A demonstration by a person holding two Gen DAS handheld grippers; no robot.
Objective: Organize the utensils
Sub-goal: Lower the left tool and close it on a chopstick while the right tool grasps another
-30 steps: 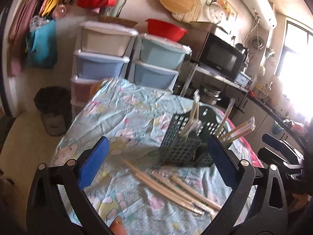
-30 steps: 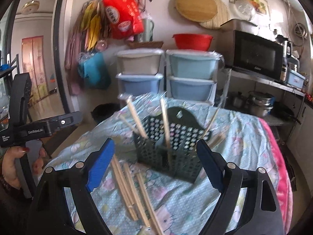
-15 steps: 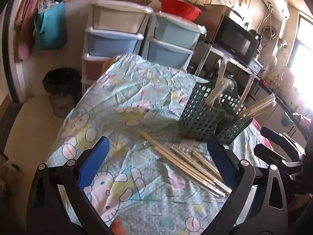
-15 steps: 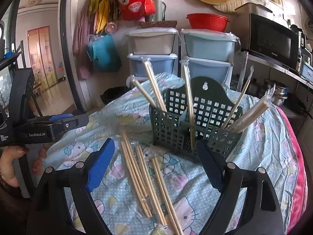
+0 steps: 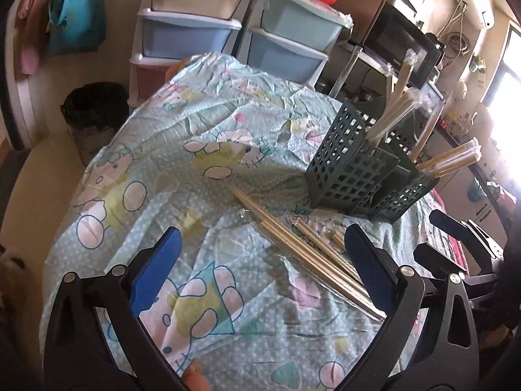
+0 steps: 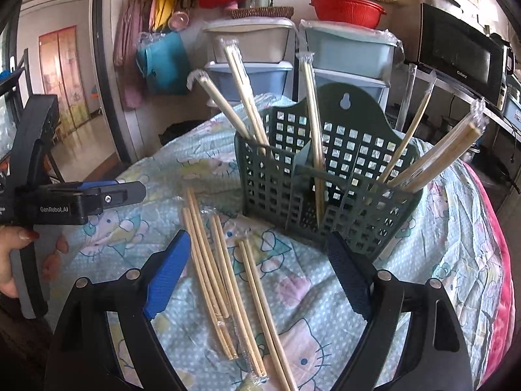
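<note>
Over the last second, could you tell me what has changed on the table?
Both open grippers, left gripper and right gripper, have dipped toward the loose chopsticks; nothing was grasped or released. The green holder and its chopsticks stayed put.

My right gripper (image 6: 257,270) hangs wide open and empty above wrapped chopsticks (image 6: 224,280) lying loose on the cartoon-print tablecloth (image 6: 439,260). Just beyond them a dark green slotted caddy (image 6: 329,189) holds more wrapped pairs upright. At far left, a hand (image 6: 9,260) grips my left gripper (image 6: 81,198).
</note>
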